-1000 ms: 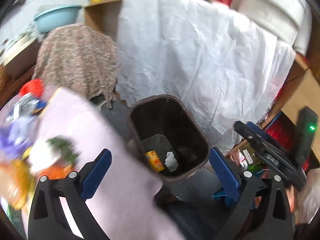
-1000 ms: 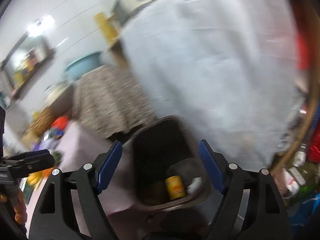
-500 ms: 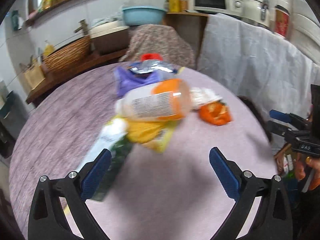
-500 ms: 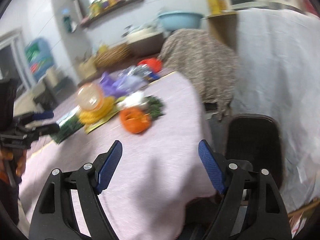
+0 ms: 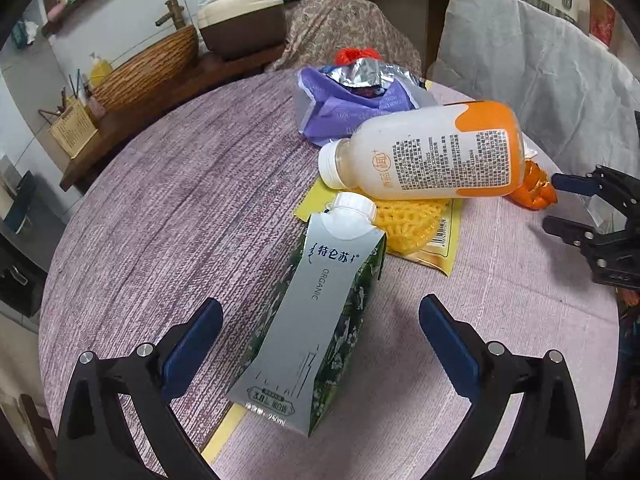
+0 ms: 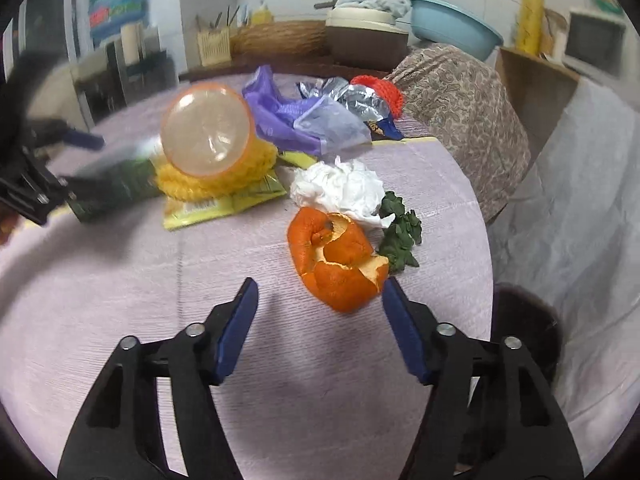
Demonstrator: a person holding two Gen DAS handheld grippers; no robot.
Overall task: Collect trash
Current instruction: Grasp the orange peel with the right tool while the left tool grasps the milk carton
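Left hand-held gripper [image 5: 320, 344], jaws spread and empty, straddles the milk carton [image 5: 316, 320] lying flat on the desk [image 5: 160, 208]; right hand-held gripper [image 6: 320, 328], also spread, faces the orange peel [image 6: 340, 258] near the desk edge. I would lower each until the pads flank its item, centre across the carton's narrow width, then squeeze, avoiding the bottle [image 5: 432, 152] beyond.

One milk carton [image 5: 320, 316], one plastic bottle [image 5: 428, 156], one orange peel [image 6: 340, 260]. One crumpled tissue [image 6: 340, 192], one purple bag [image 5: 352, 112]. Two yellow wrappers [image 6: 224, 204].
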